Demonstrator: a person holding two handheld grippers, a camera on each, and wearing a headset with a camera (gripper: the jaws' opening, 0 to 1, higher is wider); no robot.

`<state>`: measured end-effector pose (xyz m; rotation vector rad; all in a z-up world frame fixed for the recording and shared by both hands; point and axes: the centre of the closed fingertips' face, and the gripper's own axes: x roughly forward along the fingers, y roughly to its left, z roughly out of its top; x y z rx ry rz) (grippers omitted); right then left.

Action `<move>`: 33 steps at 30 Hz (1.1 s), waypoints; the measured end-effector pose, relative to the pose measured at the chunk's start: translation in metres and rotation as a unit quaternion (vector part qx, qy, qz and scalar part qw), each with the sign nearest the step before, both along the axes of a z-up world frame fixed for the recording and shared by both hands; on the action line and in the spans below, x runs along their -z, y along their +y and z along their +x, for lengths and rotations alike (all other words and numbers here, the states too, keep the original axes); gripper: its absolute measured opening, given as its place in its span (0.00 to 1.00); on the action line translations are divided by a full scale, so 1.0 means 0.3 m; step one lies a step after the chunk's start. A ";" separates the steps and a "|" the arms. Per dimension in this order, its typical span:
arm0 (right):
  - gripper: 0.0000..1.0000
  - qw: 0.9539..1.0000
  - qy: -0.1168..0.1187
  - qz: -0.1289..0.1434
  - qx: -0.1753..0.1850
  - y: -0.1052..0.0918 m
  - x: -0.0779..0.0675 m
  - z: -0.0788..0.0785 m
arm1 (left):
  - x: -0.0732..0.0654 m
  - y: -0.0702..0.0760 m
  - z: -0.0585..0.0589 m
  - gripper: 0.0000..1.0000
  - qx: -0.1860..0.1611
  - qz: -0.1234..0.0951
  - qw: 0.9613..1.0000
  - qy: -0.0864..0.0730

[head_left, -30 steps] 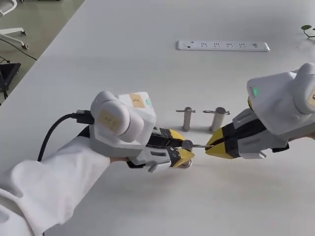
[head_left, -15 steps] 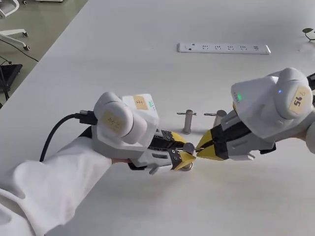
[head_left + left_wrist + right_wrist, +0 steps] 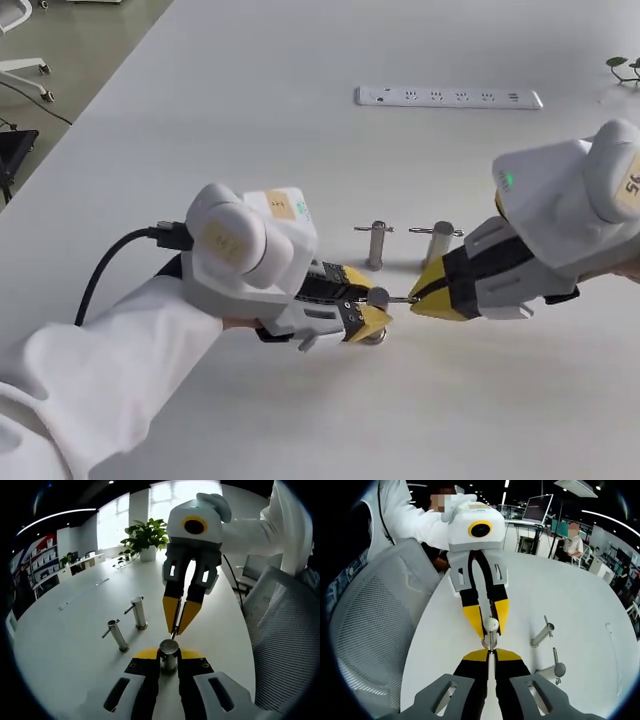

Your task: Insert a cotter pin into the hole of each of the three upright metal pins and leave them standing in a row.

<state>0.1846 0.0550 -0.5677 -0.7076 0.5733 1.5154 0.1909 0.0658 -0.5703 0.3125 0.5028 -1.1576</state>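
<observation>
Metal pins (image 3: 376, 243) that already carry cotters stand two abreast on the white counter (image 3: 300, 120). Just in front of them, the left claw (image 3: 370, 312) clenches the third metal pin (image 3: 378, 297) upright. The right claw (image 3: 420, 298) pinches the last cotter pin (image 3: 401, 298), tip at that pin's head. If the wire meets the hole off-line, it could bend, or the push could twist the pin askew.

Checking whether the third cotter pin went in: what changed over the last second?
The right gripper, shut on the cotter pin, pushed in toward the metal pin half a second ago, then drew back to about where it began; the cotter pin's shaft shows between them again. The left gripper kept its grip on that metal pin, and the two finished pins stayed standing behind.
</observation>
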 end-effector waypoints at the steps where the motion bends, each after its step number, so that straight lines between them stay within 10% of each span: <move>1: 0.00 1.000 -0.002 0.000 -0.001 0.004 -0.001 -0.001 | 0.000 0.000 0.000 0.11 0.000 0.000 1.000 0.001; 29: 0.00 0.998 -0.026 -0.023 -0.057 0.063 -0.005 -0.007 | 0.010 -0.002 0.001 0.12 0.005 0.010 1.000 -0.001; 33: 0.19 0.998 -0.031 -0.028 -0.054 0.051 -0.001 -0.007 | 0.010 0.005 0.001 0.13 -0.003 0.008 1.000 0.005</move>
